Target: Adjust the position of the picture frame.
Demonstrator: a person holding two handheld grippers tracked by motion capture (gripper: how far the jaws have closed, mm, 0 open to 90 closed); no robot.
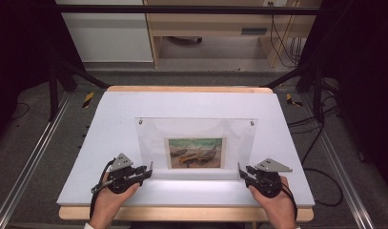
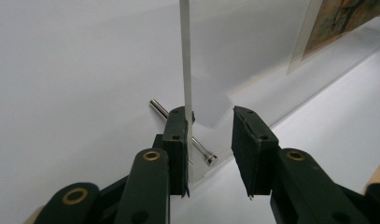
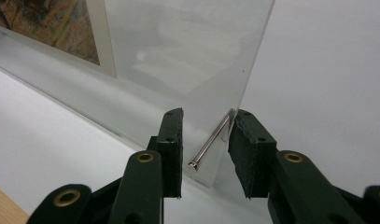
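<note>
Both grippers, left gripper [image 1: 148, 168] and right gripper [image 1: 240, 170], stand spread around the clear picture frame's [image 1: 196, 131] bottom corners, so squeeze evenly before lifting it straight.

Print [image 2: 351, 18] inside clear frame [image 2: 215, 60], cropped by top edge

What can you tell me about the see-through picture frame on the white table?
The clear acrylic picture frame stands upright near the front of the white table top. It holds a small painting of boats low in its middle. Silver metal pins pass through its lower corners, and two small fasteners sit at its top corners. The left gripper and right gripper straddle its bottom side edges.
</note>
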